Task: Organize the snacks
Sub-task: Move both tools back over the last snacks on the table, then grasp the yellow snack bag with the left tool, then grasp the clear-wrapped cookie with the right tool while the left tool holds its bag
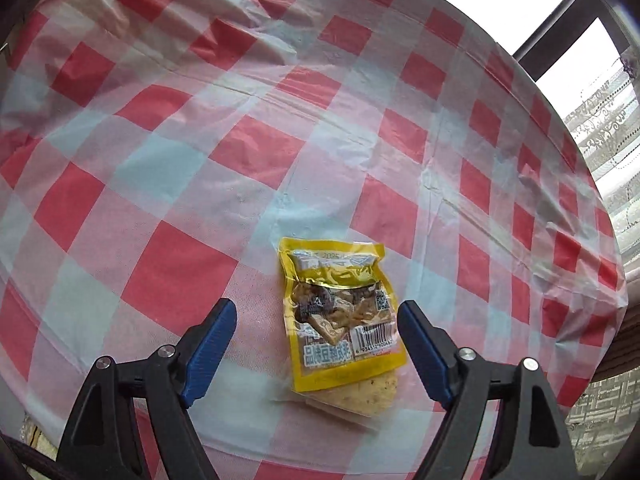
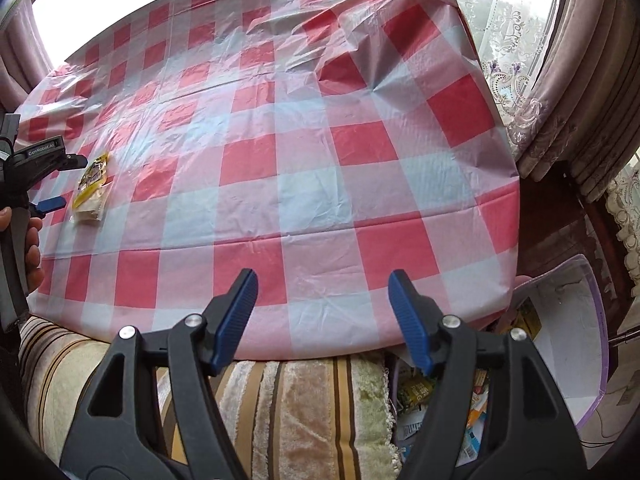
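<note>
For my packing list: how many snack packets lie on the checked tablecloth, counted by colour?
Yellow packet: 1
Pale clear packet, partly under the yellow one: 1
Total: 2, lying between the open pads of the left gripper.

The left gripper (image 1: 316, 316) has two matte black plastic arms, each with triangular cut-outs near its base; round silver screw heads sit at the pivots; the fingers (image 1: 210, 344) are faced with blue pads, finely ribbed on their inner sides. The right gripper (image 2: 322, 300) is built alike: black linkage arms, silver screws, ribbed blue pads (image 2: 236, 320). In the right wrist view the left gripper's black body bears white lettering reading GenRobot.AI; a hand (image 2: 30, 248) wraps its dark grey handle.
</note>
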